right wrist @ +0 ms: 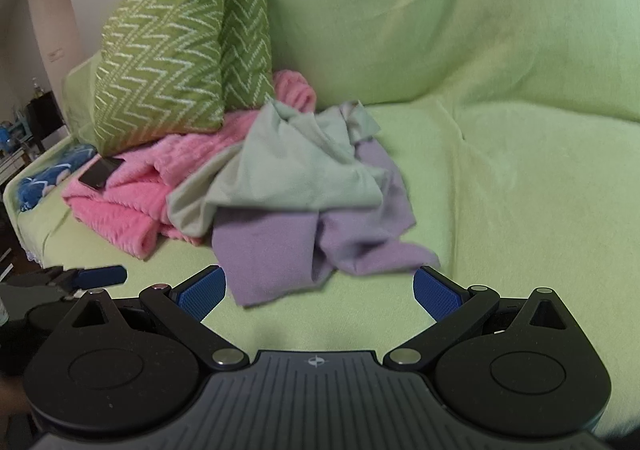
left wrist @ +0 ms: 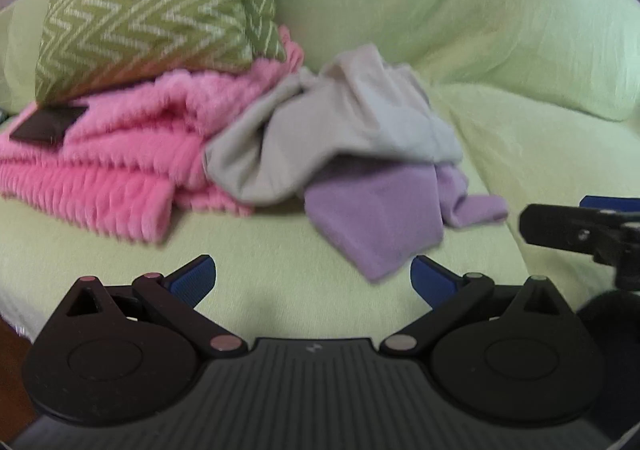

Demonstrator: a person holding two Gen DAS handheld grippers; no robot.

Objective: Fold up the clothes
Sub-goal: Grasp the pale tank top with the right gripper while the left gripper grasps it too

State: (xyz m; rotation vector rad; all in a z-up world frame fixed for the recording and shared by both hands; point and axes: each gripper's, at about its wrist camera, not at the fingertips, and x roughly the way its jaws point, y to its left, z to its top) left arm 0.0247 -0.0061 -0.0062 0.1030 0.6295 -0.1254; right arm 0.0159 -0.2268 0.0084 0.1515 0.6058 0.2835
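Our left gripper [left wrist: 313, 280]: blue pads [left wrist: 196, 278] spread wide, nothing between them, only bare sofa cover below. Our right gripper [right wrist: 320, 290]: same state, blue pads [right wrist: 436, 292] wide apart, holding nothing. Both hover over the front of the seat, short of the clothes.

From the left wrist view, the right gripper shows at the right edge as a black finger with a blue tip. From the right wrist view, the left gripper's blue fingertip pokes in at the lower left.

Just ahead of the fingers we have the lilac cloth [left wrist: 376, 218], crumpled, its front corner hanging toward us on the seat. In the right wrist view its lower edge sits between the two pads, though we cannot tell if it touches them. A pale grey-green garment [left wrist: 320, 130] is bunched on top of it, covering its rear half.

Left of that pile, touching it, lies a fluffy pink blanket [left wrist: 120, 170], loosely folded. A dark flat phone-like slab [left wrist: 48, 126] rests on the blanket's far left side. Two green zigzag cushions [right wrist: 160, 62] stand upright behind the blanket, leaning on the backrest, bottom edge on the pink fabric.

Everything sits on a sofa draped in a light green cover [right wrist: 500, 190]. Seat area to the right of the pile is bare. Far left in the right wrist view: a blue patterned cloth [right wrist: 44, 182] at the sofa end, dark furniture beyond, too blurred to detail.
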